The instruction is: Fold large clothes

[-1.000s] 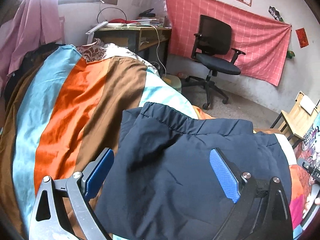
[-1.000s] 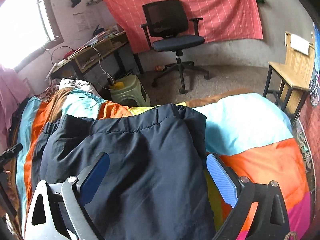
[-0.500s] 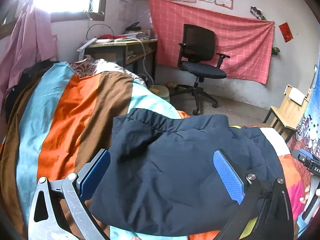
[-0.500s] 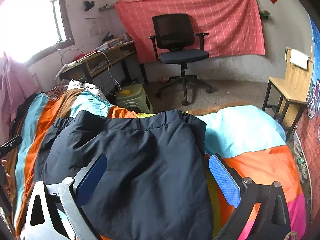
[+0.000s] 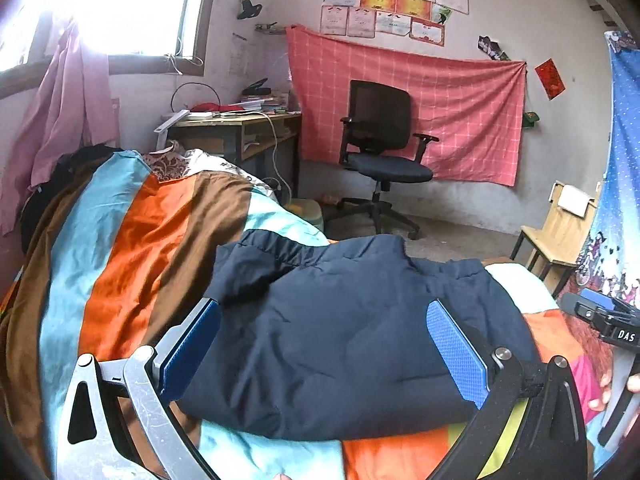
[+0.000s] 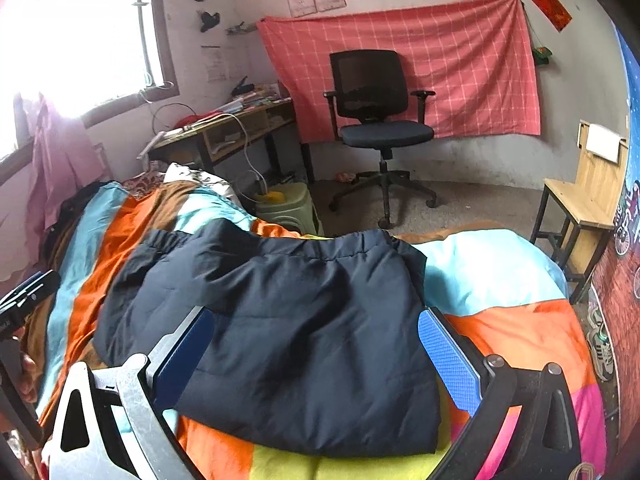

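A dark navy padded jacket lies folded into a thick bundle on the striped bedcover; it also shows in the right wrist view. My left gripper is open and empty, held above the near edge of the jacket. My right gripper is open and empty, also above the jacket's near edge. The right gripper's body shows at the right edge of the left wrist view. The left gripper's body shows at the left edge of the right wrist view.
A black office chair stands on the floor past the bed, with a cluttered desk to its left. A green stool sits by the bed's far edge. A wooden chair stands at the right.
Both grippers have pulled back and risen away from the jacket, staying open. The jacket lies still and more of its near edge and the room shows.
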{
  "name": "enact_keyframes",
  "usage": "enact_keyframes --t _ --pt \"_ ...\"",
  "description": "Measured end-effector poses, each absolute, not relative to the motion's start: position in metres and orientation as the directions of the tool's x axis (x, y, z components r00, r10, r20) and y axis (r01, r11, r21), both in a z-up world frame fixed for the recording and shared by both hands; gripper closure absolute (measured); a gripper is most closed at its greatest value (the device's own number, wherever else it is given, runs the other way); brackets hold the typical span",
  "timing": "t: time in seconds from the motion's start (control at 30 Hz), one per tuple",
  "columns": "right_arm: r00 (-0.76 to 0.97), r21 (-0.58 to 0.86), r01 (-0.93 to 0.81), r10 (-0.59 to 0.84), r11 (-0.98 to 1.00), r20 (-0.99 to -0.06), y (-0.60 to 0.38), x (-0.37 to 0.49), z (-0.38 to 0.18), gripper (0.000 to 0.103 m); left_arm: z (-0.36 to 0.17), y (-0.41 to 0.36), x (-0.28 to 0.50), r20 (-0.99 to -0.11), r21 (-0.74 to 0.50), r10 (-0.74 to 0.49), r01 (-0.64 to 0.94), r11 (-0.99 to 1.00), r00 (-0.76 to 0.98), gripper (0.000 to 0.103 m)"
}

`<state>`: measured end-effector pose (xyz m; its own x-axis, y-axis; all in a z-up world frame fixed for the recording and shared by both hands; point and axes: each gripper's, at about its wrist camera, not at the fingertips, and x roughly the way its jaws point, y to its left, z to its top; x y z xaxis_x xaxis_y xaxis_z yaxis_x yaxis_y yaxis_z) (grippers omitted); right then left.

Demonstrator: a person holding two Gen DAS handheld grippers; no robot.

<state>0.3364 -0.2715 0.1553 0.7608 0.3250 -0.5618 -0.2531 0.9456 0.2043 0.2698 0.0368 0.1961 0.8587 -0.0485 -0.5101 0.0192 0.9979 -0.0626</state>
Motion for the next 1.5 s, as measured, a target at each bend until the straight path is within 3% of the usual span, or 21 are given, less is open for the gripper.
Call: enact_keyframes --t 0.8,1.5 --pt "0.800 0.147 -0.317 0.348 0.937 -0.490 -0.240 0.254 0.172 0.000 0.192 0.038 0.188 -0.414 0.038 -0.030 0.050 0.998 0.910 0.002" --pt "0.840 0.091 -0.347 0.352 0.933 -0.412 -0.216 0.186 0.153 0.000 0.168 0.044 0.138 -0.406 0.071 -0.022 0.056 0.996 0.914 0.002"
